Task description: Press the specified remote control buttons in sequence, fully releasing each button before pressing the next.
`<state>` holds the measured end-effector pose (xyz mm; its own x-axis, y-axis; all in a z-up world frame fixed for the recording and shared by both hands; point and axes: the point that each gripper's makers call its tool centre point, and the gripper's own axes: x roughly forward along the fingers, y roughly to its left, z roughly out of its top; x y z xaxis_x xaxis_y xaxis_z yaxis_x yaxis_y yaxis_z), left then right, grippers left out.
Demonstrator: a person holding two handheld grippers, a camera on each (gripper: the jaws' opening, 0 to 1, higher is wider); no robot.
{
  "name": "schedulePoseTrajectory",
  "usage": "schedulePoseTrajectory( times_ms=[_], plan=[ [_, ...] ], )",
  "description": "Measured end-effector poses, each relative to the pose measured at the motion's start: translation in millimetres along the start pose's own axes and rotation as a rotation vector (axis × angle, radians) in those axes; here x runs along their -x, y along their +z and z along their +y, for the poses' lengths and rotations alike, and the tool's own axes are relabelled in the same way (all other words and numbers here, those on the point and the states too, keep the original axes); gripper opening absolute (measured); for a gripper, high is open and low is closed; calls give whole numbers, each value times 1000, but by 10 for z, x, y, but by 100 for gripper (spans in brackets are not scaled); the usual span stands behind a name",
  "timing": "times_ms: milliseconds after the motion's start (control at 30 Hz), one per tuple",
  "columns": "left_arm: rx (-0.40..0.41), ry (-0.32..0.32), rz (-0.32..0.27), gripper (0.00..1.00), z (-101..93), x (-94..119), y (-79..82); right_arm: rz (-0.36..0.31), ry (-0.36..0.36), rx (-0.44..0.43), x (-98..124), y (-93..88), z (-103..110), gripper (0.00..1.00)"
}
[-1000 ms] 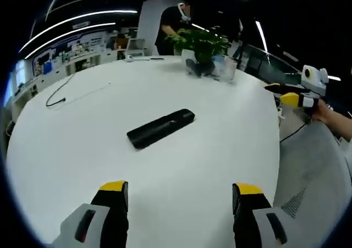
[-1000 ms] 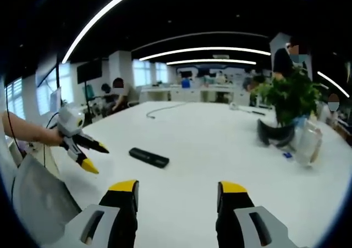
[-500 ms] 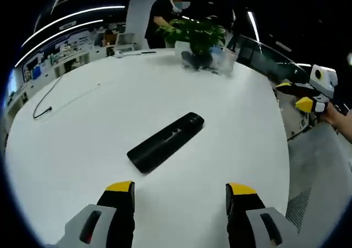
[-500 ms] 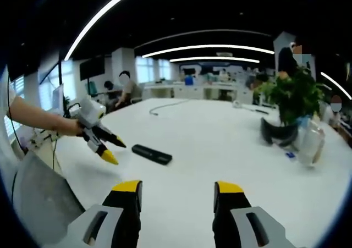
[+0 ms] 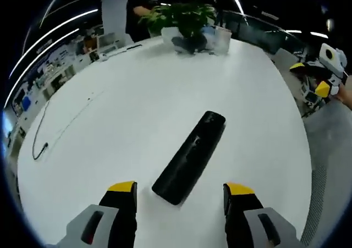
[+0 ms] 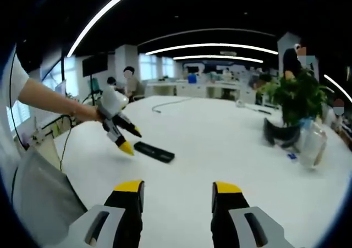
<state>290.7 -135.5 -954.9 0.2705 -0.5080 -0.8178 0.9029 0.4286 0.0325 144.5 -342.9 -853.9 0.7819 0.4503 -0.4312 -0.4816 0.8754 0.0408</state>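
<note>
A black remote control [image 5: 190, 157] lies flat on the round white table [image 5: 126, 94], its near end just ahead of and between my left gripper's [image 5: 180, 190] yellow-tipped jaws, which stand wide open. In the right gripper view the remote [image 6: 154, 152] lies left of centre. The left gripper [image 6: 131, 141], held by a hand, hovers just left of the remote's end with its jaws apart. My right gripper [image 6: 177, 187] is open and holds nothing, well back from the remote. It also appears off the table's right edge [image 5: 311, 77].
A potted plant [image 5: 187, 20] and a clear container [image 6: 307, 143] stand at the table's far side. A thin cable [image 5: 55, 132] trails across the table's left part. A grey mesh chair [image 6: 38, 198] sits by the table edge. People stand and sit in the background.
The left gripper has moved forward over the table, so the remote is now close in front of its jaws. The right gripper has barely moved.
</note>
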Motion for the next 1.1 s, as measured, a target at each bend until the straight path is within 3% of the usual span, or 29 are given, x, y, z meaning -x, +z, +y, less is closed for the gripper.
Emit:
schedulePoseTrajectory(
  times_ms=[133,367,500,733,833,867,1033,1100],
  plan=[
    [-108,-22,33,65,6,-85,127,-4,-8,-10,9,3,-23,47],
    [-159,-57,67,60,-57,-265,201,-1,-3,-11,3,-5,-21,44],
    [-191,-79,45,55,-64,-309,296,9,-1,-9,-3,-26,-17,43],
    [-200,-156,51,44,-152,-319,274,9,2,-12,-7,-26,-17,41],
    [-263,-202,49,34,-273,-303,267,7,3,-14,-8,-23,-19,41],
    [-300,-192,48,32,-272,-302,283,6,4,-14,-8,-22,-18,40],
    [-298,-205,62,25,-338,-296,255,7,9,-10,-10,-21,-7,39],
    [-327,-179,59,25,-335,-282,270,7,10,-9,-11,-19,-6,39]
  ],
)
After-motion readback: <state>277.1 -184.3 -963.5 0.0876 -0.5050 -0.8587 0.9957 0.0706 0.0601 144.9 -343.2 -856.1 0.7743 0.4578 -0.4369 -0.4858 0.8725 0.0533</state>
